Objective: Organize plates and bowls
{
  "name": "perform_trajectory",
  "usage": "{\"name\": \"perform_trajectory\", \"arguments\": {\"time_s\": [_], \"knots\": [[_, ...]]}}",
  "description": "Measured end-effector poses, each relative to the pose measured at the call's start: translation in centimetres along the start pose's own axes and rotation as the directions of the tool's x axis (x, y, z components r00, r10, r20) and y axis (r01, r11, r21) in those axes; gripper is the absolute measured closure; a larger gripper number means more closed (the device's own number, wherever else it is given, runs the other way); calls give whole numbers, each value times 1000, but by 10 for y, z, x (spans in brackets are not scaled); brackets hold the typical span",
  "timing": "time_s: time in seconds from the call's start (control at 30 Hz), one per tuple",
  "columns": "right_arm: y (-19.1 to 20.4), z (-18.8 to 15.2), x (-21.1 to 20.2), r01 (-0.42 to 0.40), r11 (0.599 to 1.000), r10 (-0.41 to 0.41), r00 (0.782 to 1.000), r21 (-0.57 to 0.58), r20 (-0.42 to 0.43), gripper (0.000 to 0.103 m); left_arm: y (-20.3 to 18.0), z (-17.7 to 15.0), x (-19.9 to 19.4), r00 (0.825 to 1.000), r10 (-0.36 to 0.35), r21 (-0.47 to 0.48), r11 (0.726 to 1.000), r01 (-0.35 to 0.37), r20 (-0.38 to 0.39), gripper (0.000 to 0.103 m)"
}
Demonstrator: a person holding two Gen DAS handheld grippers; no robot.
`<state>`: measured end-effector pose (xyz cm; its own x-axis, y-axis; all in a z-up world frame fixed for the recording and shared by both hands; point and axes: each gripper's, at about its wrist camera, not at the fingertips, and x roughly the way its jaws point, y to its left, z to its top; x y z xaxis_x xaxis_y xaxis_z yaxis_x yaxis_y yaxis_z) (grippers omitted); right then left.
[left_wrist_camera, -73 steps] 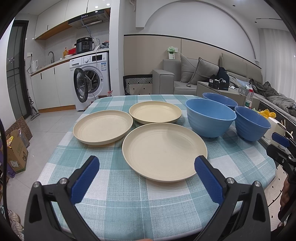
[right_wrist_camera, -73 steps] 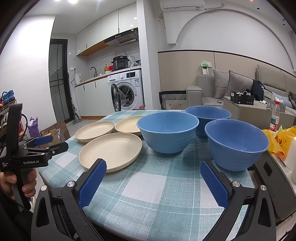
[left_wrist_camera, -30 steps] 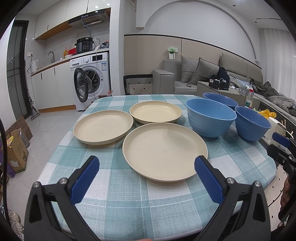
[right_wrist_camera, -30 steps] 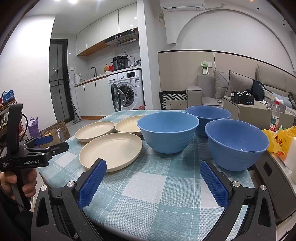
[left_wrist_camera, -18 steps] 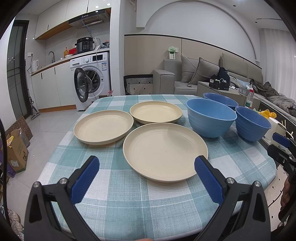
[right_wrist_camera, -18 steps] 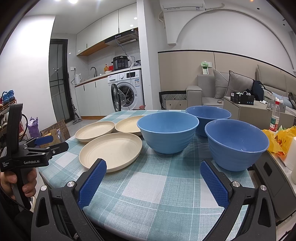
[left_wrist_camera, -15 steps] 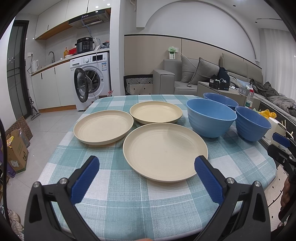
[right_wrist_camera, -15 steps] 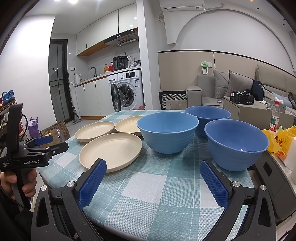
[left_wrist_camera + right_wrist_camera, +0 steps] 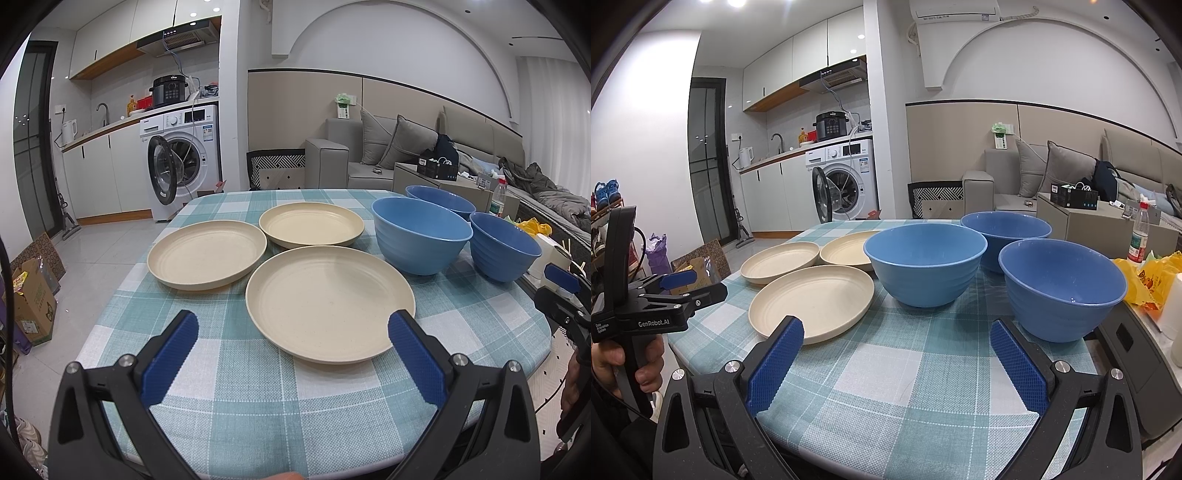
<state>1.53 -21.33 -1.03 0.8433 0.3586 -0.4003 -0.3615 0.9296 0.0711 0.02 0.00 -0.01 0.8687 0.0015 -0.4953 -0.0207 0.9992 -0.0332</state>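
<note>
Three cream plates lie on a teal checked tablecloth [image 9: 258, 387]: a near plate [image 9: 328, 301], a left plate [image 9: 207, 253] and a far plate [image 9: 312, 229]. To their right stand three blue bowls: a middle bowl [image 9: 419, 234], a far bowl [image 9: 439, 197] and a right bowl [image 9: 504, 245]. My left gripper [image 9: 291, 341] hovers open at the table's front edge, just short of the near plate. Open too, my right gripper [image 9: 897, 354] is low over the cloth, in front of the middle bowl [image 9: 925, 264] and the right bowl [image 9: 1062, 288]. Neither gripper holds anything.
A person's hand [image 9: 628, 363] holds the left gripper's handle beside the table's left corner. A yellow bag [image 9: 1152, 280] and a bottle [image 9: 1139, 234] sit right of the table. A washing machine [image 9: 181, 162], a sofa [image 9: 388, 155] and a cardboard box [image 9: 31, 301] stand around the room.
</note>
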Motion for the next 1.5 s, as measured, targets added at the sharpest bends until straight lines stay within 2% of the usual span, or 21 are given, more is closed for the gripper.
{"name": "perform_trajectory", "arguments": {"time_s": [0.63,1.33,1.5], "knots": [[-2,20,4,12,999,-12,1000,-33,1,0,13,13,1,1000,5,-6,1000,-5,9,0],[8,79,14,-5,994,6,1000,-106,3,0,23,55,2,997,14,9,1000,-15,73,0],[12,97,20,-2,991,2,1000,-135,0,0,22,64,8,996,35,19,999,-36,83,0]]}}
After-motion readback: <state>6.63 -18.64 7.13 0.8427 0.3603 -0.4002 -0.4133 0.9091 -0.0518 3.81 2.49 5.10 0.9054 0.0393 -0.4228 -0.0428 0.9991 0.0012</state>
